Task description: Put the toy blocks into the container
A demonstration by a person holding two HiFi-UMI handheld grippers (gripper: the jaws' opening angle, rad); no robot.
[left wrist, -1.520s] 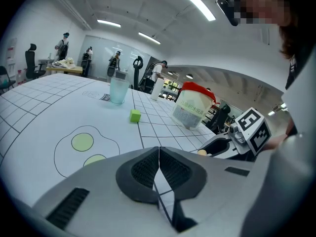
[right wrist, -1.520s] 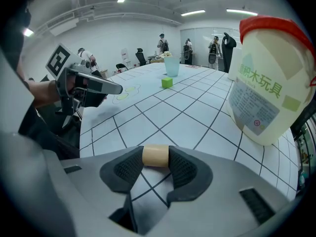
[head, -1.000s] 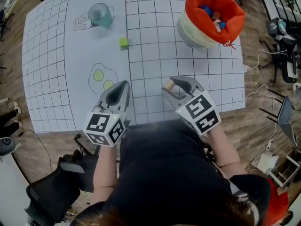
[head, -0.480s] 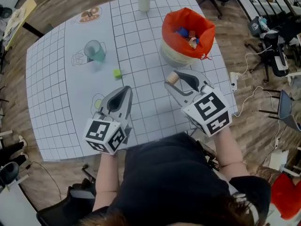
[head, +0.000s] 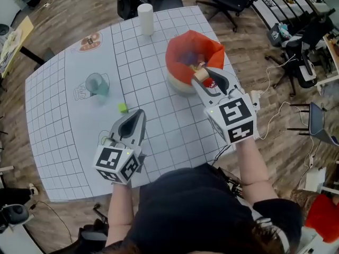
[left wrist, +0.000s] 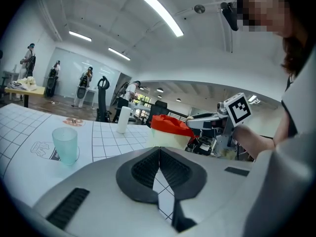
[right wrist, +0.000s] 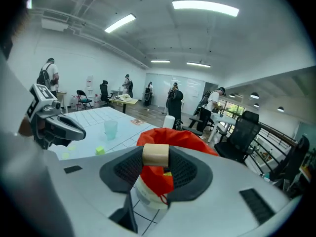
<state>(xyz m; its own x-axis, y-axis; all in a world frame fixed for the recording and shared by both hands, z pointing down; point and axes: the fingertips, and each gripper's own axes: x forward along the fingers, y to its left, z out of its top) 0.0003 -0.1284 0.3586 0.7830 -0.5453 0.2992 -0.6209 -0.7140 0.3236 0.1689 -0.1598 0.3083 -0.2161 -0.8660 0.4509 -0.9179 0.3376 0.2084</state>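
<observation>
**Wooden block held at container rim**

**Block** (head: 201, 75) (right wrist: 155, 155): tan wooden cylinder, lying crosswise between the pads of the right tool (head: 205, 75) (right wrist: 155, 160), gripped at both ends. In the head view it sits off the worktop, over the near rim of the container.

**Right tool:** jaws fairly wide, closed on the block. Marker cube faces up and the person's forearm runs behind it.

**Container** (head: 170, 62) (right wrist: 157, 177) (left wrist: 168, 127): white bucket lined with a red bag, mouth open, standing on the far right part of the worktop. Contents are blurred, showing only patches of colour.

**Green block** (head: 123, 108) (right wrist: 100, 151): small cube, loose on the worktop, well apart from the container, between the cup and the left tool.

**Left tool** (head: 140, 112) (left wrist: 159, 154): jaws pressed together, nothing between them. It is held over the near left of the worktop, pointing away from the person.

**Cup** (head: 97, 83) (left wrist: 65, 144) (right wrist: 110, 129): translucent teal, upright, standing on a drawn cup outline left of the green block.

**White cylinder** (head: 145, 19) (left wrist: 122, 120) (right wrist: 169, 122): upright at the far edge, beyond the container.

**Worktop** (head: 159, 120): covered in white gridded sheets with printed drawings, one at the far left corner.

**Surroundings:** wood floor and black office chairs. Several people stand far off in the hall.
</observation>
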